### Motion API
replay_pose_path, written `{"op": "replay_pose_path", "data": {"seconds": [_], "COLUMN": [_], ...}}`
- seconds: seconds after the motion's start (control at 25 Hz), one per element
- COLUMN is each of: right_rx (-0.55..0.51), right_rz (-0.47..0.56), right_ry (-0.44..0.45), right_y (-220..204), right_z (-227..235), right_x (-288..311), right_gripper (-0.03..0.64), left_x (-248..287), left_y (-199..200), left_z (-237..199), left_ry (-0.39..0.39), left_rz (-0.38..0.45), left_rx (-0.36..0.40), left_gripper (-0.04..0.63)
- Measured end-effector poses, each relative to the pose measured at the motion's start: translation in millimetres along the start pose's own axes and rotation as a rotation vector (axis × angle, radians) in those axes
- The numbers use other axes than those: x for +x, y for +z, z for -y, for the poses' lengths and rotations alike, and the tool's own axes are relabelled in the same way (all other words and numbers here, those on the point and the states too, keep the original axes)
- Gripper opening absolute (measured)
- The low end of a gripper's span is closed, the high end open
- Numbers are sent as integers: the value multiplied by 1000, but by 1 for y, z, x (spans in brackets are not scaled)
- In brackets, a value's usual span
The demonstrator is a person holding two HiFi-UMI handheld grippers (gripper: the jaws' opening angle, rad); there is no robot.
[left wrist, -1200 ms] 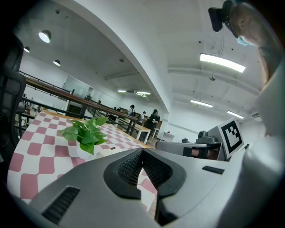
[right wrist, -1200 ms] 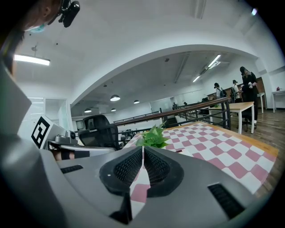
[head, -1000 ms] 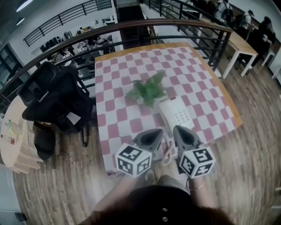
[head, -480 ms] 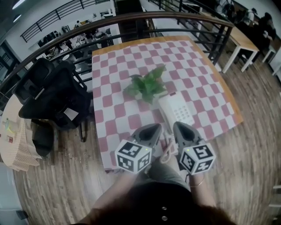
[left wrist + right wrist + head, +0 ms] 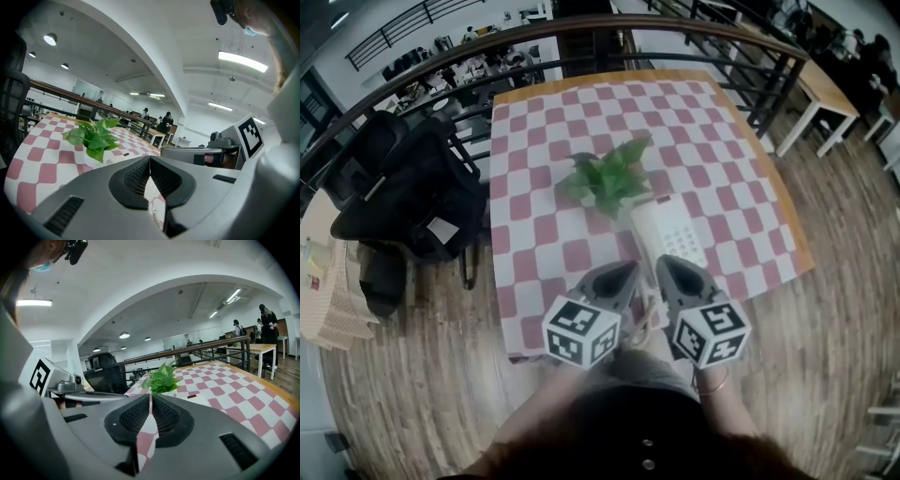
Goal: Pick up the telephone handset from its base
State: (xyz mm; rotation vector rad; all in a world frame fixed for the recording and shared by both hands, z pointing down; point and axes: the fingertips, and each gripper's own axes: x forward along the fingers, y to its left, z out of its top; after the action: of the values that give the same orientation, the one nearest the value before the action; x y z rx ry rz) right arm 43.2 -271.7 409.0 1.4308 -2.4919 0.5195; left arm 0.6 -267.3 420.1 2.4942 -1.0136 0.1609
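Left gripper (image 5: 628, 271) and right gripper (image 5: 665, 263), mesh-padded jaws closed, face boxy white telephone (image 5: 671, 238).

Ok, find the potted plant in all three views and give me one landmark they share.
Head view: the plant stands mid-table, just beyond the white telephone.
Left gripper view: plant left of centre, a little below mid-height.
Right gripper view: plant just right of centre, slightly below mid-height.
Shared landmark: the pink-and-white checked tablecloth under it.
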Motion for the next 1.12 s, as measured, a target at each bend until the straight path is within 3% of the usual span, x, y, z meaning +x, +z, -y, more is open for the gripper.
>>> {"op": "replay_pose_path", "data": {"seconds": [0.36,0.68,1.12], "right_rx": [-15,-20,-38], "right_rz": [-52,-127,-251], "right_ry": [-3,-30,-55], "right_y": [-2,-19,-58], "right_z": [16,34,60], "right_x": [21,39,66], "right_gripper": [27,135,236], "left_x": [16,32,46], "left_y": [-8,-13,-48], "left_z": [-9,-22,-39], "left_ry": [23,47,87], "left_rz": [-35,-56,-120], "left_rx": [-16,-35,-71], "left_gripper": [8,8,8]}}
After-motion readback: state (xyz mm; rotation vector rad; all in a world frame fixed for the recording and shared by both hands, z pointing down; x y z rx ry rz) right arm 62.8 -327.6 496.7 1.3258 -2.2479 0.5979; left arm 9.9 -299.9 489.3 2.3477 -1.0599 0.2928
